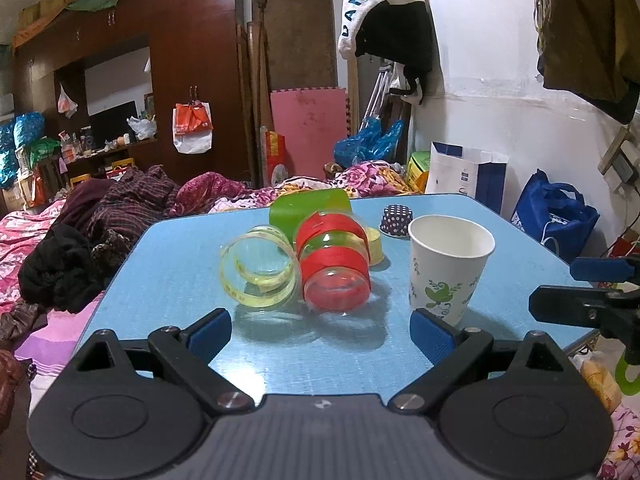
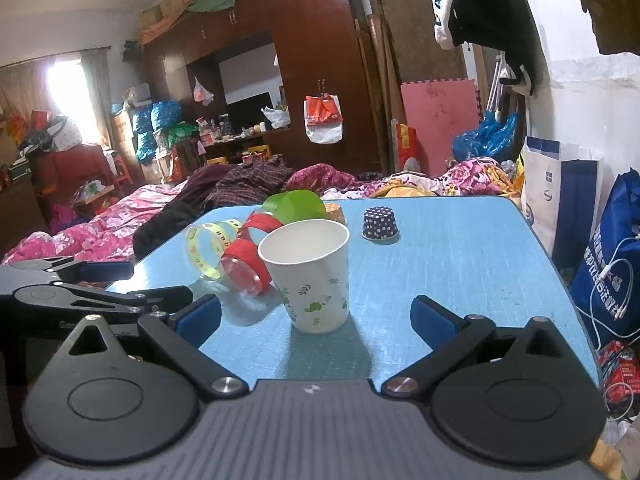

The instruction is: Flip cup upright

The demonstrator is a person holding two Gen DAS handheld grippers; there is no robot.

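Observation:
A white paper cup with green leaf print (image 1: 448, 266) (image 2: 310, 274) stands upright on the blue table (image 1: 180, 264) (image 2: 460, 272), mouth up. My left gripper (image 1: 322, 330) is open and empty, just short of the cup, which is near its right finger. My right gripper (image 2: 316, 318) is open and empty, with the cup just ahead between its fingers, not touched. A clear cup with red bands (image 1: 334, 268) (image 2: 246, 260) and a clear cup with yellow bands (image 1: 260, 270) (image 2: 208, 248) lie on their sides left of it. A green cup (image 1: 310, 210) (image 2: 296, 204) lies behind them.
A small dark polka-dot cup (image 1: 396, 220) (image 2: 380, 222) sits upside down at the back of the table. A yellow cup (image 1: 374, 246) is partly hidden behind the red one. A bed with clothes lies beyond the table. Bags (image 2: 608, 256) stand at the right.

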